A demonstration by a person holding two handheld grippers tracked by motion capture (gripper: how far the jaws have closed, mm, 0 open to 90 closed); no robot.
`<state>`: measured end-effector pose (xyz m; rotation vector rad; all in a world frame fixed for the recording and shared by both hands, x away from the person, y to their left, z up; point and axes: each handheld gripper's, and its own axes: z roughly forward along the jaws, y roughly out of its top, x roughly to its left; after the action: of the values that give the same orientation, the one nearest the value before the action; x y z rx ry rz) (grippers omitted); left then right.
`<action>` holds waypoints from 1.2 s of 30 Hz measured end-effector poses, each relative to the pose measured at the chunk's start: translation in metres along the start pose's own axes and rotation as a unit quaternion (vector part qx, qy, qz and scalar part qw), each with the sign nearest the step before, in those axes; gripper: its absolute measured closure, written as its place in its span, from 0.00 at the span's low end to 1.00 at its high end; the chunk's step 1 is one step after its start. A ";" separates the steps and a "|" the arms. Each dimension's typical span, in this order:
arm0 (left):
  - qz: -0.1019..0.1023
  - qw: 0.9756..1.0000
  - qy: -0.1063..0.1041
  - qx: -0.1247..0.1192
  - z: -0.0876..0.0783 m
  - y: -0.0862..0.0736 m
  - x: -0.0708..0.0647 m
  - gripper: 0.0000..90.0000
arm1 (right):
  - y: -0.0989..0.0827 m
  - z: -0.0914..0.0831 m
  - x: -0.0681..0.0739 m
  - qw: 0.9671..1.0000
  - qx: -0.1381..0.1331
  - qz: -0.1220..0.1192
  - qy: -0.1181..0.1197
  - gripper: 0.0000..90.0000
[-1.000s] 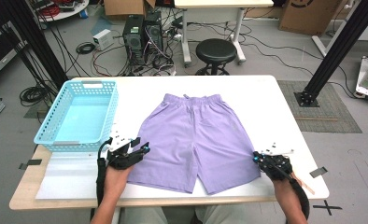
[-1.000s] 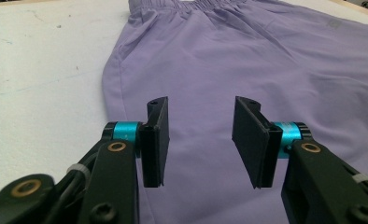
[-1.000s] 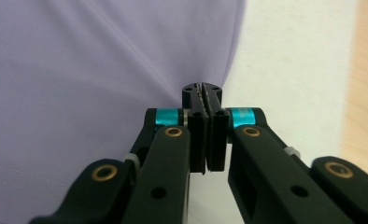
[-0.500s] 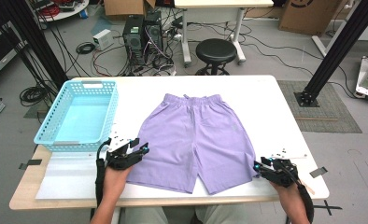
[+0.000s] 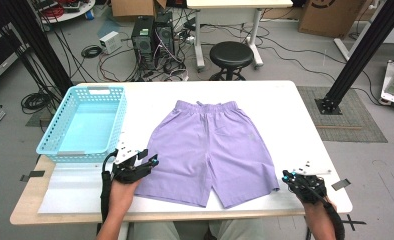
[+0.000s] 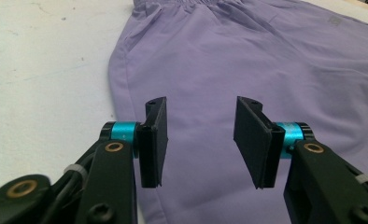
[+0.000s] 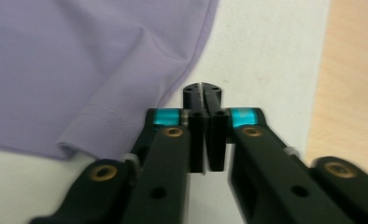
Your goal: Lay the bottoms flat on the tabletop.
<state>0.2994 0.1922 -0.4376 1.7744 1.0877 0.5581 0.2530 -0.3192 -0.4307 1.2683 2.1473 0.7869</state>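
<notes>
Jaws, high view: left gripper (image 5: 144,163) at shorts' (image 5: 212,145) left leg, right gripper (image 5: 296,178) off the right hem; shorts flat mid-worktop (image 5: 290,107), basket (image 5: 82,125) beside. Left gripper view: jaws wide apart, empty, over fabric. Right gripper view: jaws pressed together, empty, beside hem.

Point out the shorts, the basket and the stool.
shorts (image 5: 212,150), high view, middle of the fabric.
basket (image 5: 118,118), high view, right wall.
stool (image 5: 232,52), high view, seat top.
</notes>
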 end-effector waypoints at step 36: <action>0.007 0.999 0.001 0.031 -0.020 -0.014 -0.003 0.61 | -0.004 0.011 0.007 0.999 0.024 0.004 0.047 0.94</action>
<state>0.2769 0.2019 -0.4413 1.8372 1.1061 0.5400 0.2551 -0.3122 -0.4423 1.2878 2.2480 0.8179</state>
